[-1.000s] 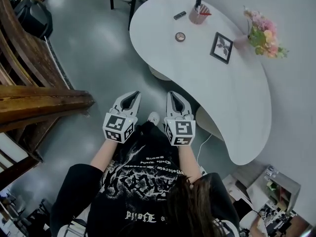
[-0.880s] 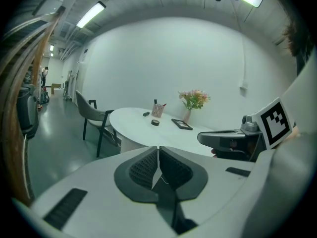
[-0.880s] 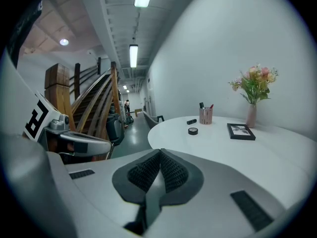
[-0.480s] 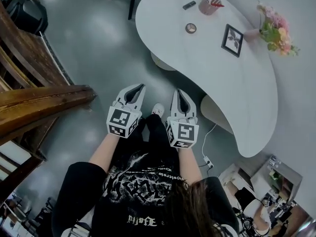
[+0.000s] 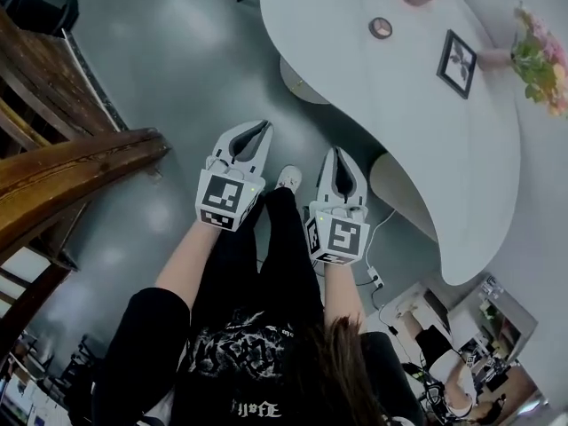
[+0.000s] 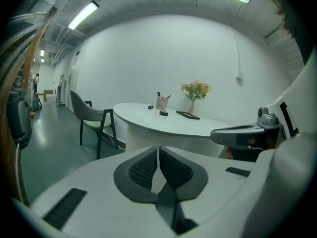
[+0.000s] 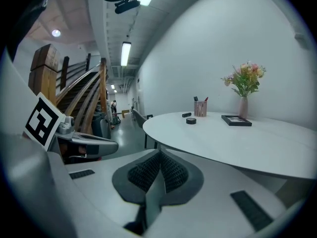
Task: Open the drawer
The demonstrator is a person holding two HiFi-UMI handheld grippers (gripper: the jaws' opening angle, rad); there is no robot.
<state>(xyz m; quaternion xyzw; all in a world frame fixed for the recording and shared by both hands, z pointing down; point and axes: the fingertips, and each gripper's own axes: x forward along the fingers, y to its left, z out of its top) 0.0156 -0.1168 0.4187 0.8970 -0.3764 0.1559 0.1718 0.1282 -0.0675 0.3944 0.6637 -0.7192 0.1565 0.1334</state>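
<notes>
While both hang over the person's legs (image 5: 275, 256), the left gripper (image 5: 264, 125) has jaws together with nothing between them, and the right gripper (image 5: 341, 150) is the same. White table (image 5: 426, 131) sits just right of them. Can't tell where the drawer is.

Left hand-held gripper (image 5: 251, 137) and right hand-held gripper (image 5: 343, 176) side by side, jaws closed, empty, forearms extended
</notes>
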